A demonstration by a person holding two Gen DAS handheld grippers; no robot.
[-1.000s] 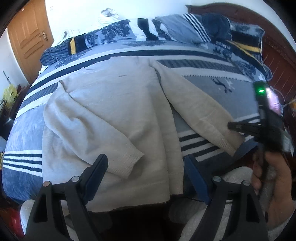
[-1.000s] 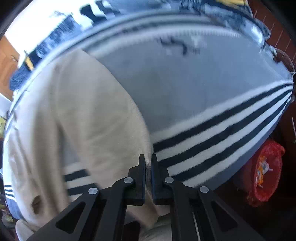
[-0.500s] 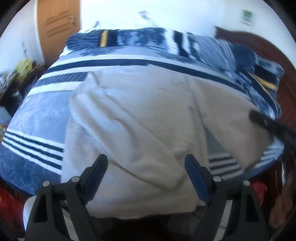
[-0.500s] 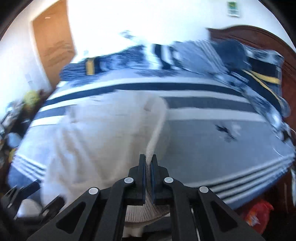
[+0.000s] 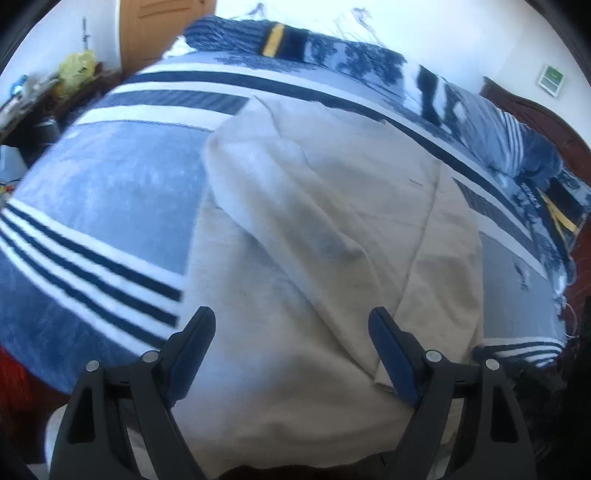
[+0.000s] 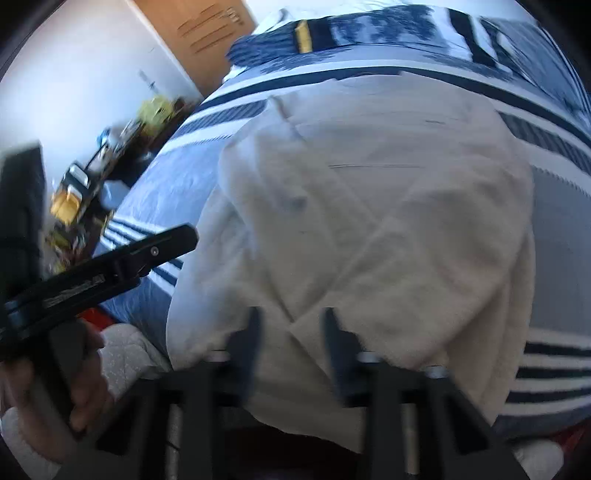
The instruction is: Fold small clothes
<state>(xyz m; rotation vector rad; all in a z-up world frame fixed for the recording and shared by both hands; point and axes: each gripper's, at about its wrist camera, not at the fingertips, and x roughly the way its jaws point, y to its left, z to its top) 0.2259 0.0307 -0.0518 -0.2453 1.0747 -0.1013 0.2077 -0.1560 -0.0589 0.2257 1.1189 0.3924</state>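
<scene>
A beige knit sweater (image 5: pixel 332 229) lies flat on the blue striped bed cover (image 5: pixel 110 192), with both sleeves folded in across its body. My left gripper (image 5: pixel 291 332) hovers open over the sweater's near hem, nothing between its blue pads. In the right wrist view the sweater (image 6: pixel 369 221) fills the middle. My right gripper (image 6: pixel 291 332) is blurred above its lower edge, and its jaws are opening with no cloth pinched between them. At the left of that view a hand (image 6: pixel 85 369) holds the left tool, and one of its black fingers (image 6: pixel 162 247) points toward the sweater.
Rolled quilts and pillows (image 5: pixel 332 48) line the far side of the bed. A wooden door (image 5: pixel 159 29) and a cluttered side table (image 5: pixel 37 96) stand at the far left, and a dark wooden headboard (image 5: pixel 535 114) at the right. Something red (image 5: pixel 14 380) lies below the bed's near left edge.
My right gripper carried the right sleeve's cuff leftward over the sweater's body, then its jaws parted and let it go. My left gripper shifted along the near hem, still open.
</scene>
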